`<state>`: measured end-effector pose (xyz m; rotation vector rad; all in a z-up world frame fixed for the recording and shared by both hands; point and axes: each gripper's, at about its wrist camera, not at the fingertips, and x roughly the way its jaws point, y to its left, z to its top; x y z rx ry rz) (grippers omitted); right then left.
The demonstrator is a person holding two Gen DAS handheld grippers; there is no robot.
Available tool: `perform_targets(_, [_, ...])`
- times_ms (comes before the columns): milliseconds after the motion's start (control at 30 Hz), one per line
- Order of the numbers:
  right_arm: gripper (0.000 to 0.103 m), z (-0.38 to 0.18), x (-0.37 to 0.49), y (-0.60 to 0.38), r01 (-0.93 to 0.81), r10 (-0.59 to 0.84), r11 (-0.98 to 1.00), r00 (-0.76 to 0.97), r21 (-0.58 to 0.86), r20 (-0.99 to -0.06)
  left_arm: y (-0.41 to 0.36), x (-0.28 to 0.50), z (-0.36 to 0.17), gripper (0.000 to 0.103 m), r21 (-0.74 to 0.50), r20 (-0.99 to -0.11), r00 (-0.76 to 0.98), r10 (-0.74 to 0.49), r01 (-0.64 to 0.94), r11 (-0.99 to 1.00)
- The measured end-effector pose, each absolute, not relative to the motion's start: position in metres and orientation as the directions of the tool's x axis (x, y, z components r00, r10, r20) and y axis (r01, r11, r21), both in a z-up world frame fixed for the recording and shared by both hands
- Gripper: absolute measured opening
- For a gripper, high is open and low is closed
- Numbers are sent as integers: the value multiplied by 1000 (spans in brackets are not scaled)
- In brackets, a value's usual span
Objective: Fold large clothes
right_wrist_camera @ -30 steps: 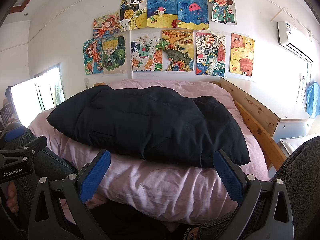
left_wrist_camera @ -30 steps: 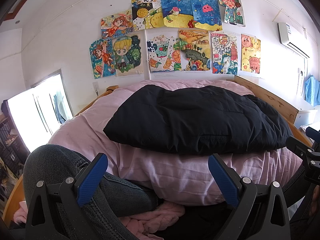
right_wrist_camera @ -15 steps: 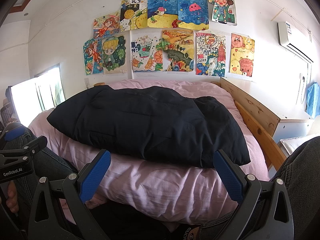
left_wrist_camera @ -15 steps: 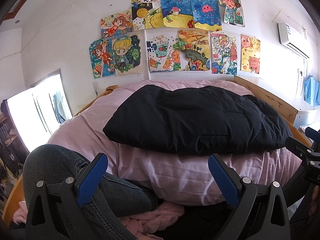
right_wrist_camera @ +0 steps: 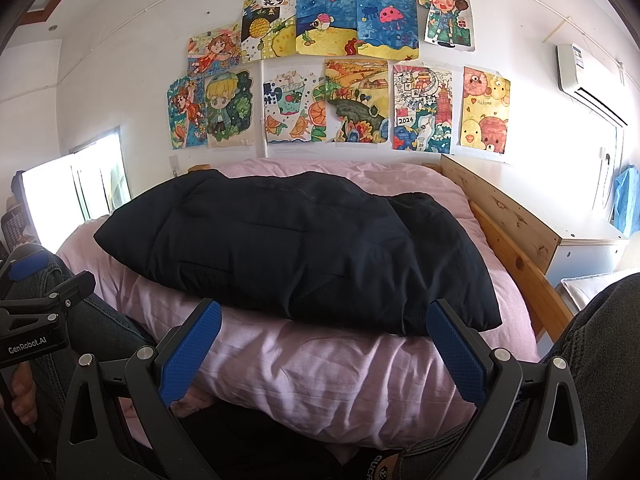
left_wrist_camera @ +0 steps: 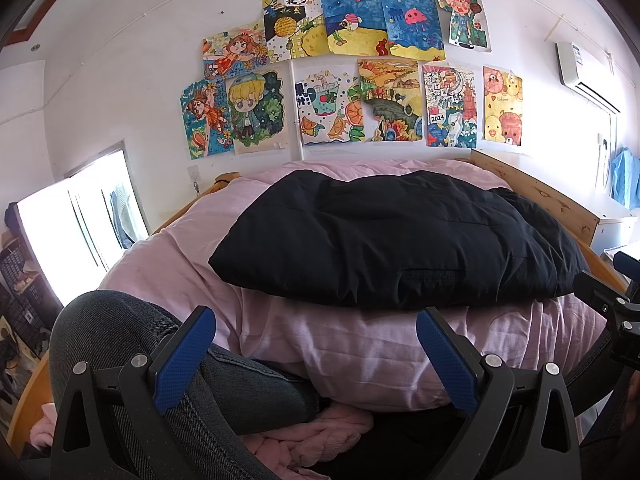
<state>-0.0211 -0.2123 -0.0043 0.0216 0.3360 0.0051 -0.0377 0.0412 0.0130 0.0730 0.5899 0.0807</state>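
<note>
A large black padded garment (left_wrist_camera: pixel 392 240) (right_wrist_camera: pixel 288 244) lies in a flat bundle on top of a pink quilt (left_wrist_camera: pixel 360 348) (right_wrist_camera: pixel 332 372) on the bed. My left gripper (left_wrist_camera: pixel 316 344) is open, held low in front of the quilt's near edge, with nothing between its blue pads. My right gripper (right_wrist_camera: pixel 324 340) is open too, just short of the garment's near edge and holding nothing. Each gripper shows at the edge of the other's view: the right gripper (left_wrist_camera: pixel 616 304) at the far right, the left gripper (right_wrist_camera: pixel 36 312) at the far left.
A person's knees in dark jeans (left_wrist_camera: pixel 132 344) (right_wrist_camera: pixel 600 332) flank the grippers. A wooden bed frame (right_wrist_camera: pixel 512 240) runs along the right, with a white cabinet (right_wrist_camera: pixel 588 252) beyond it. Drawings (left_wrist_camera: pixel 340 72) cover the back wall. A bright window (left_wrist_camera: pixel 76 232) is at the left.
</note>
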Motion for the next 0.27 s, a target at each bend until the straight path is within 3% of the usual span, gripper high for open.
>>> perform_targets(267, [101,-4,-21,-212,-1,8,1000,944,22,-329,41,-39,13,102,94,-552,828,97,-54,994])
